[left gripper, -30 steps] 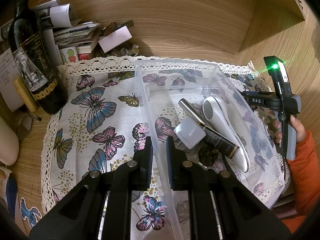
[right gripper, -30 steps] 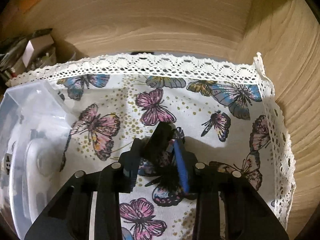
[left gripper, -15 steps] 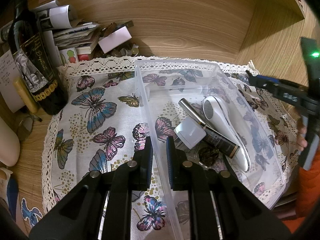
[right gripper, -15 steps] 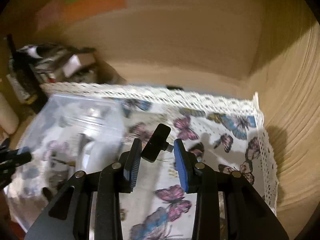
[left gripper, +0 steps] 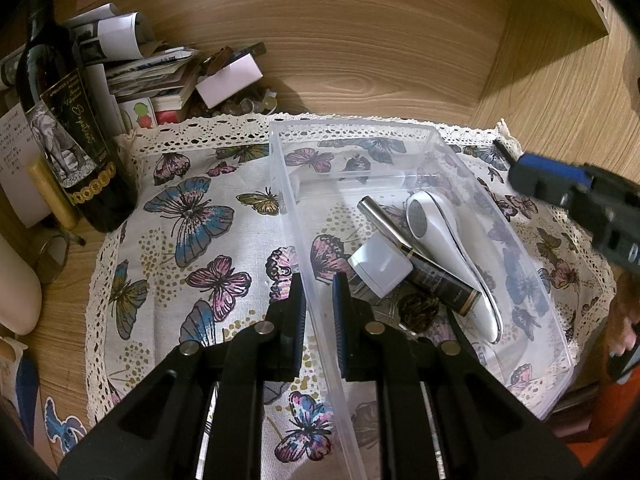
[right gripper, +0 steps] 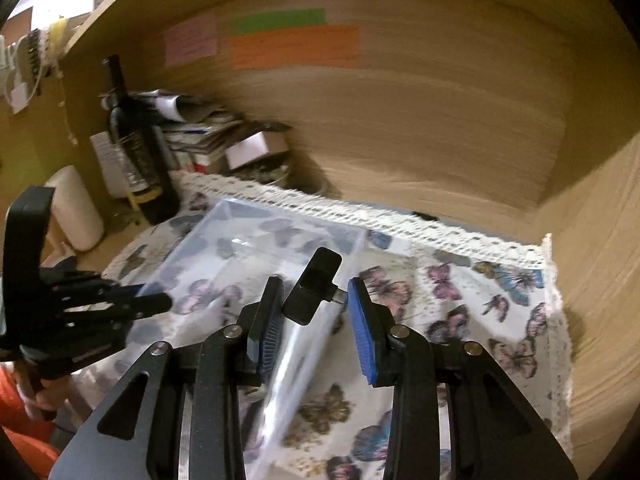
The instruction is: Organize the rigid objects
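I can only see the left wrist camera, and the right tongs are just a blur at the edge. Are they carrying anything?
Observer: Yes. The right tongs hold a small black adapter, its metal plug against the right pad.
Operator: Is it inside the bin yet?
Observer: No. In the right wrist view it is held up in front of the clear plastic bin, near the bin's long right-hand wall, and is not resting on anything inside.
Operator: Is there anything on the back panel above the orange note?
Observer: A green note sits directly above the orange note.
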### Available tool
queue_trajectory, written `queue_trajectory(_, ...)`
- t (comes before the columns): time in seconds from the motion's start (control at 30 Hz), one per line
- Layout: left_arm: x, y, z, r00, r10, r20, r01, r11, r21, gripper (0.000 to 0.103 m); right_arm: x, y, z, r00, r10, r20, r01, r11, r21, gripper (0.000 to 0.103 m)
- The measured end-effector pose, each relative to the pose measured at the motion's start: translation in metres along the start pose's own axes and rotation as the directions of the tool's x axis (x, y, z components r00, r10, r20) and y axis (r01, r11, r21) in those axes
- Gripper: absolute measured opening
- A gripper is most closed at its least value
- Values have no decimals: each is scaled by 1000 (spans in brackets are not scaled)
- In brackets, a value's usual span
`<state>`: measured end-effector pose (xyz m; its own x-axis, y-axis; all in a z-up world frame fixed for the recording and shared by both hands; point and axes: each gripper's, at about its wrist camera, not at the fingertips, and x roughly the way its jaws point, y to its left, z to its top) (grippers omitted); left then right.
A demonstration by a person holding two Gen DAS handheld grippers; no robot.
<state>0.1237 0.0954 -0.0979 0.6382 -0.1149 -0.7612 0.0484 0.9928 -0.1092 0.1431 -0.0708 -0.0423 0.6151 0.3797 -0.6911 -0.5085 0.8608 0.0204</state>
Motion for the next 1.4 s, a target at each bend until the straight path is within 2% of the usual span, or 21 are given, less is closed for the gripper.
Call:
queue_trajectory(0.23, 0, 0, 1, 1000, -1, 1, 1, 1000, -2, 13, 21, 18, -10, 997, 33, -67, -36, 998, -42, 31)
queue_trajectory(0.43, -2, 0, 1, 1000, 3, 8, -3, 1000, -5, 12, 34, 17, -11, 993, 42, -110, -44, 999, -20, 31)
queue_trajectory(0.77, -16, -4, 1, 997, 47, 58, -47, 999, 8, 13, 16, 15, -13, 996, 47, -75, -48, 999, -6, 33)
queue_trajectory(0.9, -28, -7, -1, 993, 61, 97, -61, 998, -2, 39, -1, 15, -15, 998, 46, -37, -45, 999, 4, 39)
queue_trajectory(0.97, -39, -11, -2, 988, 74, 135, -76, 997, 8, 46, -12, 14, -16, 999, 46, -13, -46, 999, 12, 42)
queue_trajectory(1.03, -49, -16, -2, 982, 76, 170, -80, 997, 15, 58, -23, 13, -18, 999, 41, 15, -41, 999, 18, 44)
queue_trajectory(1.1, -64, -23, -3, 972, 72, 222, -79, 997, 22, 66, -36, 11, -20, 998, 35, 47, -36, 999, 29, 52)
queue_trajectory(1.27, -99, -39, -7, 933, 75, 352, -89, 996, 24, 87, -64, 9, -27, 993, 13, 117, -19, 999, 50, 66)
queue_trajectory(1.37, -115, -47, -10, 907, 78, 414, -93, 996, 16, 95, -80, 8, -31, 986, -16, 164, 6, 998, 61, 83)
queue_trajectory(1.4, -118, -48, -10, 901, 78, 427, -93, 996, 13, 98, -86, 8, -33, 983, -26, 183, 14, 998, 64, 85)
